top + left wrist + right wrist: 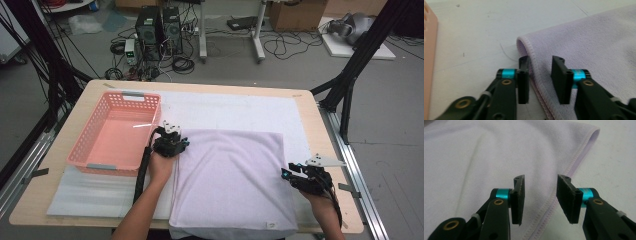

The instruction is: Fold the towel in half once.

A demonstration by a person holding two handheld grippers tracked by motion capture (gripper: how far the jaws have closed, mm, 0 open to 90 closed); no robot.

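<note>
Flanking one lilac towel (235, 180), left hand-held gripper (170, 142) and right hand-held gripper (295, 175) gape released beside one pink basket (107, 155).

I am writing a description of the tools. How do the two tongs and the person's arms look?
Both tongs, left and right, are black, with flat ribbed jaws, cyan rings and brass-coloured rivets. A black cable trails from each. The right one carries a grey three-cornered plate. The forearms are bare, with no sleeves or gloves.

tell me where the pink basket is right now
In the high view the pink basket sits on the table's left side, on the white mat, just left of the left tongs and the lilac towel.
</note>
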